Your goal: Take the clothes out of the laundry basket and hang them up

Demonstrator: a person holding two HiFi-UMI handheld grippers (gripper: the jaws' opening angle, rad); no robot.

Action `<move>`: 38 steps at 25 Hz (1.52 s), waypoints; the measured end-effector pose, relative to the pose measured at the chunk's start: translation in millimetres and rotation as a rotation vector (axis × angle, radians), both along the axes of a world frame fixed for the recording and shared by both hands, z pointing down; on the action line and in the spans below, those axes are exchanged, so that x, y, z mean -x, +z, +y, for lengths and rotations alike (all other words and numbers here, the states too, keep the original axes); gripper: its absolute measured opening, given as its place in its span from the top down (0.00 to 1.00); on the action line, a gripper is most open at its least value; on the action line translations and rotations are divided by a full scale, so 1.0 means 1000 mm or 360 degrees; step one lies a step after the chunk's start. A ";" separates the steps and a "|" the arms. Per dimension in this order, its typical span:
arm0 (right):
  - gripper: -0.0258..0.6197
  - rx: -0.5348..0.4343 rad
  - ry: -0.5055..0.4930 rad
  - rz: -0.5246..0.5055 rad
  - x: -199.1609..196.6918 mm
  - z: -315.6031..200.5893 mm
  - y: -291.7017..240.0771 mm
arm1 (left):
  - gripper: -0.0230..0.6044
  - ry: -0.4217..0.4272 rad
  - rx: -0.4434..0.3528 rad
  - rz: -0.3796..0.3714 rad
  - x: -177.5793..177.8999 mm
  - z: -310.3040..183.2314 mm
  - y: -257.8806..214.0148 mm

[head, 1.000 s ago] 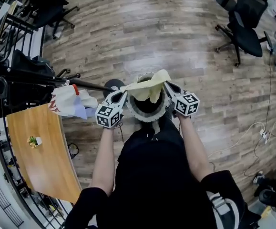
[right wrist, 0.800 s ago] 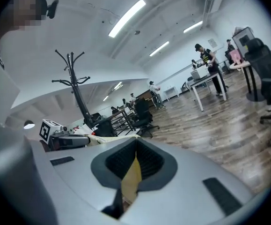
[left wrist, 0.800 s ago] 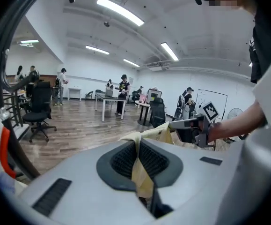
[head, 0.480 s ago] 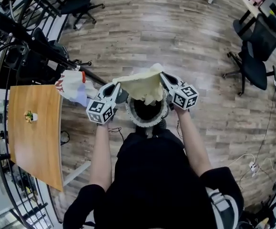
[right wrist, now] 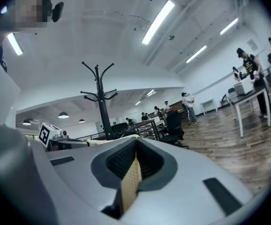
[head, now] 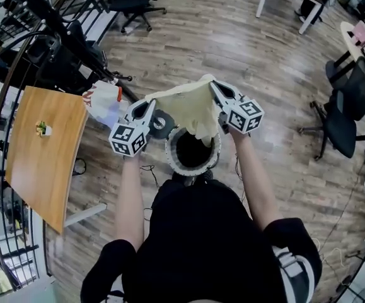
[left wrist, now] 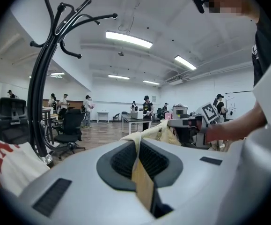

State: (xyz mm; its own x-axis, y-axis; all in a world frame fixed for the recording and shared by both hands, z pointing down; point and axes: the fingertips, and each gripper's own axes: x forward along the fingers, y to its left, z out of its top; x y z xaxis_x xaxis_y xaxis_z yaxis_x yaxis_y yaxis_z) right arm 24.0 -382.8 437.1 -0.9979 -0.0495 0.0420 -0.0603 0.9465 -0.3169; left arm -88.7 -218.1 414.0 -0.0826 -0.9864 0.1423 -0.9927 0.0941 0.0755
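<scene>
The pale yellow garment [head: 191,106] is out of the laundry basket [head: 173,160] and hangs in the air above its opening, stretched by its top edge between the two tools, with the loose lower part drooping toward the rim. The left gripper [head: 150,104] has its jaws closed tight on one end of that edge; its own view shows a strip of yellow cloth pinched flat between the pads [left wrist: 121,161]. The right gripper [head: 212,85] is clamped the same way on the other end, and a thin fold of cloth again sits between its pads [right wrist: 147,165]. Both tools point roughly level, away from the person.

The basket stands on the wooden floor [head: 232,36] right in front of the person's feet. Its inside looks dark, and I cannot tell whether more clothes lie in it.

Beyond the basket, to the person's left, rises a black coat rack [left wrist: 39,107] with curved hooks at the top. A white garment with a red print [head: 103,100] hangs from it, low down. A wooden table [head: 40,163] sits further left, with a small potted plant [head: 41,129] near its far edge.

By my reading, one piece is already hung and the yellow one is lifted but not yet on a hook; what is left is to carry it across to the rack and set it over a free arm
</scene>
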 end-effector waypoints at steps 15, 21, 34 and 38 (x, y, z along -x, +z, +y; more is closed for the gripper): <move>0.94 -0.0086 -0.0203 -0.0357 0.125 -0.019 -0.144 | 0.91 -0.0255 -0.0259 -0.0216 0.067 0.010 -0.122; 0.94 -0.0178 -0.0255 -0.0396 0.175 -0.020 -0.188 | 0.91 -0.0295 -0.0320 -0.0304 0.111 0.011 -0.163; 0.94 -0.0277 -0.0330 -0.0433 0.271 -0.014 -0.229 | 0.91 -0.0376 -0.0367 -0.0344 0.185 0.021 -0.180; 0.94 -0.0253 -0.0379 -0.0437 0.297 -0.003 -0.227 | 0.91 -0.0430 -0.0354 -0.0355 0.201 0.033 -0.176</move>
State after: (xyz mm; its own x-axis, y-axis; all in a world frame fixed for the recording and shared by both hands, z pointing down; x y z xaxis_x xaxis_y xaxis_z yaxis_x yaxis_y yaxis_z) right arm -273.2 -385.5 209.9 -0.9553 0.2004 -0.2175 0.2335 0.9624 -0.1389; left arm -289.5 -184.7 237.9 -0.3472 -0.9298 -0.1223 -0.9290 0.3589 -0.0907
